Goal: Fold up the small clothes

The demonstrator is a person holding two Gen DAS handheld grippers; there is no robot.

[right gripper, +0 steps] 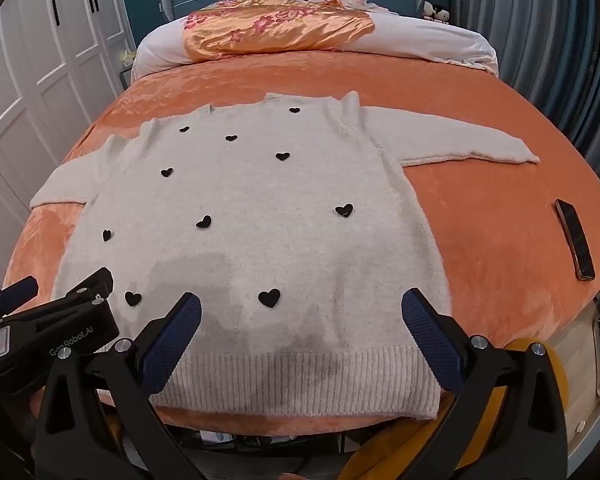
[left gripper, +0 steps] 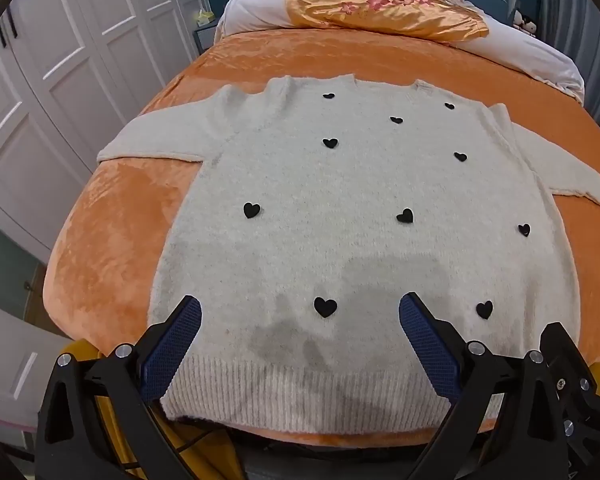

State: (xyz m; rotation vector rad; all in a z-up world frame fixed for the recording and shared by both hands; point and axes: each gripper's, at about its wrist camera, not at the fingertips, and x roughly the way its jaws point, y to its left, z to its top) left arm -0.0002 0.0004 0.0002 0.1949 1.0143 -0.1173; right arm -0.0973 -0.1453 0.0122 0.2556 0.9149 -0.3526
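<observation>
A cream knit sweater (left gripper: 340,208) with small black hearts lies flat, front up, on the orange bed cover, sleeves spread to both sides, ribbed hem toward me; it also shows in the right wrist view (right gripper: 260,216). My left gripper (left gripper: 300,312) is open and empty, hovering just above the hem near its left half. My right gripper (right gripper: 302,308) is open and empty above the hem's right half. The left gripper's body (right gripper: 56,332) shows at the lower left of the right wrist view.
A dark phone (right gripper: 575,239) lies on the orange cover (right gripper: 480,240) right of the sweater. An orange floral quilt (left gripper: 380,4) and white bedding are piled at the headboard. White wardrobe doors (left gripper: 40,100) stand left of the bed, a grey curtain (right gripper: 540,40) right.
</observation>
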